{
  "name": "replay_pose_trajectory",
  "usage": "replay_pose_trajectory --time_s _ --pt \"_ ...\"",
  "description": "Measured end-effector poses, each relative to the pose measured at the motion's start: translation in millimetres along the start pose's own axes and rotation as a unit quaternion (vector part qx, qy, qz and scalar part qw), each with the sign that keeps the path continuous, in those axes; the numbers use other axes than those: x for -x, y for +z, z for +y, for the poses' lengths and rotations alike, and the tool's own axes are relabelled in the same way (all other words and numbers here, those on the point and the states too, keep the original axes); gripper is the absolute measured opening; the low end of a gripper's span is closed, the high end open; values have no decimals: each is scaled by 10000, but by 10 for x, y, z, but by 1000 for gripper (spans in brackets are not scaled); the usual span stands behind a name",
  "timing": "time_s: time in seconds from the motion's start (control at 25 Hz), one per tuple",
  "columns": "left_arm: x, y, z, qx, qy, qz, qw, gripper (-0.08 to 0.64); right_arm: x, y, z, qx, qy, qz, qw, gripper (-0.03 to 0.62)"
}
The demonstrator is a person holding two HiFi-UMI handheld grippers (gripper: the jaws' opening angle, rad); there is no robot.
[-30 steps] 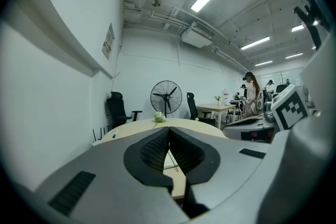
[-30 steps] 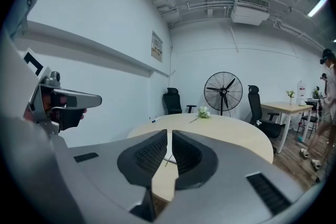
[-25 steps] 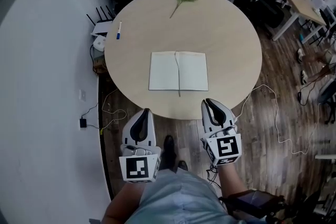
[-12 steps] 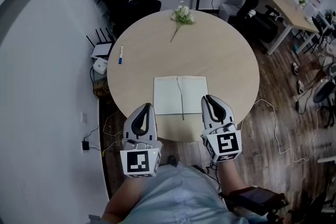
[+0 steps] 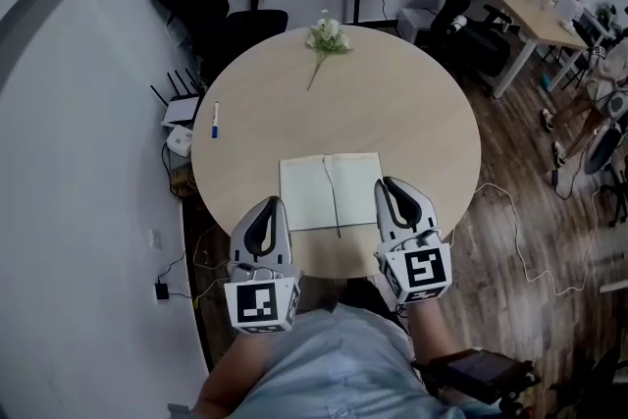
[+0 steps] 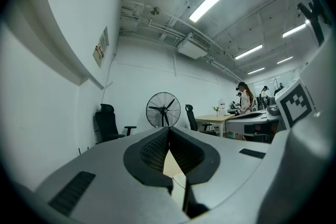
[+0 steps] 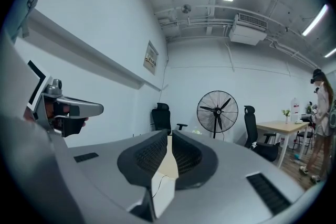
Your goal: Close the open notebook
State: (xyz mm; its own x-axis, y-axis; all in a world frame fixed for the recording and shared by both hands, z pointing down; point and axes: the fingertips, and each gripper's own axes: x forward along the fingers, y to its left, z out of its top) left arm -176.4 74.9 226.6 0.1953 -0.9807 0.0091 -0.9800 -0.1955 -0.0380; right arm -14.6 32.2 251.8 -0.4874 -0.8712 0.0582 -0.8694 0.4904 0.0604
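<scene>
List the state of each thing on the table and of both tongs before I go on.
White paper notebook: open, flat at the near edge of the round wooden table.
Blue-and-white marker pen: lying flat at the left side.
White flower sprig: lying on its side at the far edge.
Left tongs: shut, nothing between them.
Right tongs: shut, nothing between them.

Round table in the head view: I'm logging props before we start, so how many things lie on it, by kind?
Open notebook: 1
Marker pen: 1
Flower sprig: 1
Total: 3
</scene>
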Motion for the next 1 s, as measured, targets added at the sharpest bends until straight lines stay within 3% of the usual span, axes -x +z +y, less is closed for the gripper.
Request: replay_pose_trajectory --time_s 0.44,1.0 --pt "-655 -527 53 177 201 721 9970 20 -489 -299 -374 -154 271 294 9991 52" --pt "-944 -1608 221 429 592 1887 9793 20 -1002 -1313 -374 -462 759 1313 9874 52"
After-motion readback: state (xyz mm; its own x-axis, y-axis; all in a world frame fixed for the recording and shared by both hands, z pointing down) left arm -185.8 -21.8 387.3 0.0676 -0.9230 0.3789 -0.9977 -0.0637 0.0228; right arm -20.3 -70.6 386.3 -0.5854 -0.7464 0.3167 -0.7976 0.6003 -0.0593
